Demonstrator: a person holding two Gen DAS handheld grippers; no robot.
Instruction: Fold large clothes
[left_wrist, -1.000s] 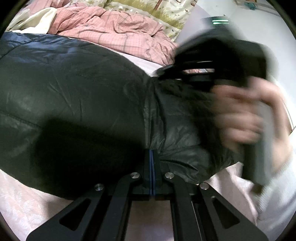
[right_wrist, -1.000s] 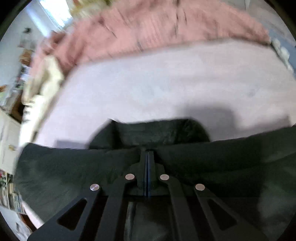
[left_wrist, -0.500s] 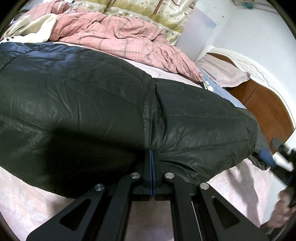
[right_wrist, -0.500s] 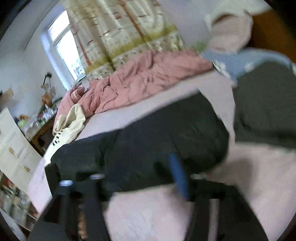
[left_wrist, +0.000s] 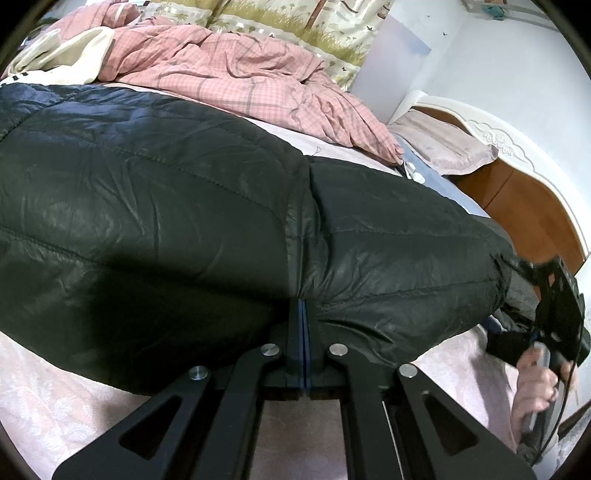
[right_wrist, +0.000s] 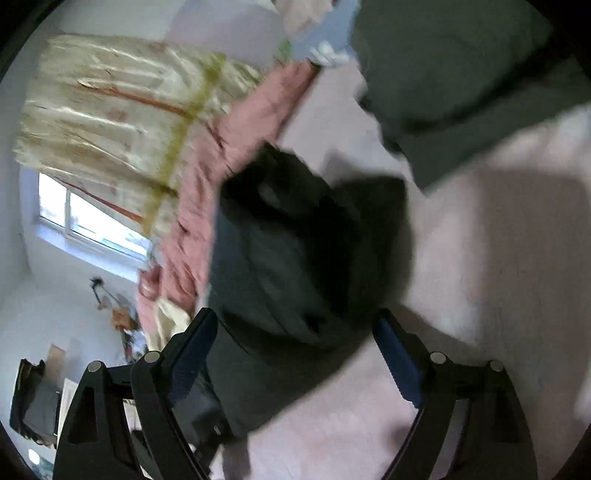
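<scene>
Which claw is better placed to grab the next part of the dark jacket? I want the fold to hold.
Probably the right claw: its jaws are opening, nothing is pinched, and loose dark jacket lies just ahead. The left claw is shut at the jacket's near edge, apparently pinning the fold.

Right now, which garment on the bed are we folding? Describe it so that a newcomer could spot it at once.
Start from the bed with its pale pink sheet. Against the curtains lies a rumpled pink checked quilt; in front of it, spread wide, lies the dark puffer jacket. It alone is glossy, near-black and stitched into padded panels, and the left gripper is shut on its near edge.
</scene>
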